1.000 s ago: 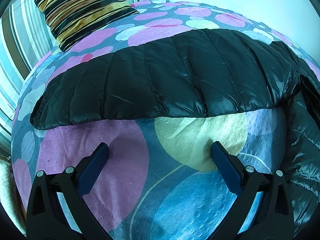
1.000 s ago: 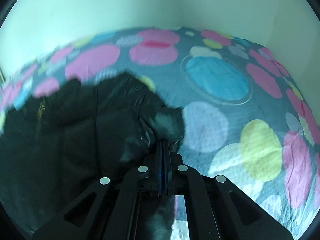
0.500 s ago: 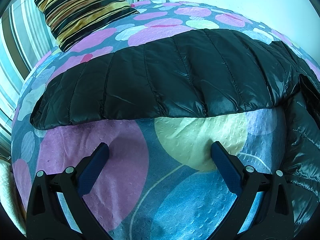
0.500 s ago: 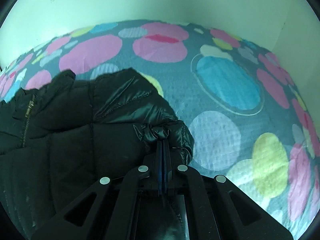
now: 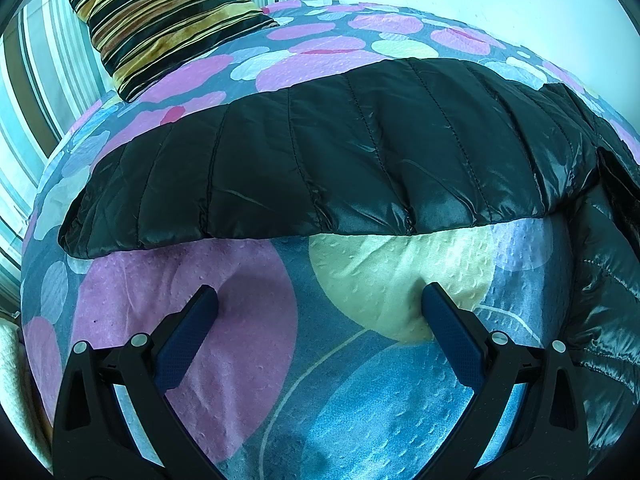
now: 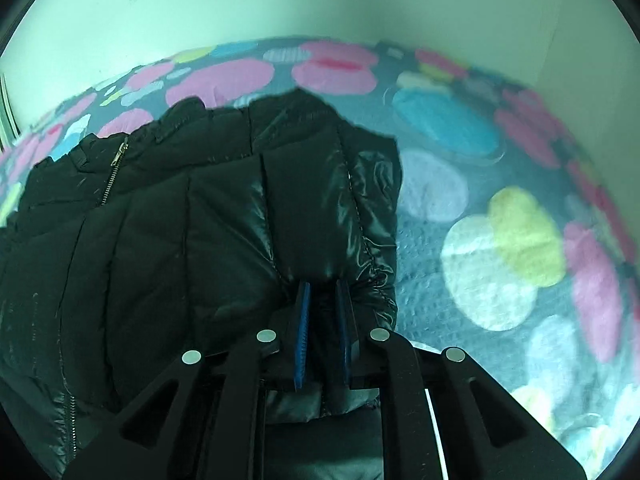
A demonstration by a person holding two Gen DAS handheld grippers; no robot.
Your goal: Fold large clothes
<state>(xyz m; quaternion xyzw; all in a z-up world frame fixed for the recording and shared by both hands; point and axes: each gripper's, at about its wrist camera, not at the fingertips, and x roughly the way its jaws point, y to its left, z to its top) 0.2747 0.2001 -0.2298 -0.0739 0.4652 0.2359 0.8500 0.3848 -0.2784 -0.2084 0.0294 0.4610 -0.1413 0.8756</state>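
dotted bedspread (image 5: 192, 344) bare before jacket (image 5: 340, 152) hem; left fingers (image 5: 188, 332) spread, right fingers (image 6: 303, 336) slightly parted.

The jacket (image 5: 360, 152) lies across the bed (image 5: 224, 360), beyond the left gripper (image 5: 320, 300), which rests on the bed with jaws spread. A pillow (image 5: 168, 16) sits at the bed's far left corner, behind the jacket. The right gripper (image 6: 323, 292) sits at the jacket's (image 6: 180, 240) right edge, fabric between its slightly parted jaws.

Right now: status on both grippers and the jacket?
Left gripper open, pressing the spotted bedspread. Right gripper slightly parted, black quilted puffer jacket fabric between fingers. Nothing obstructing.
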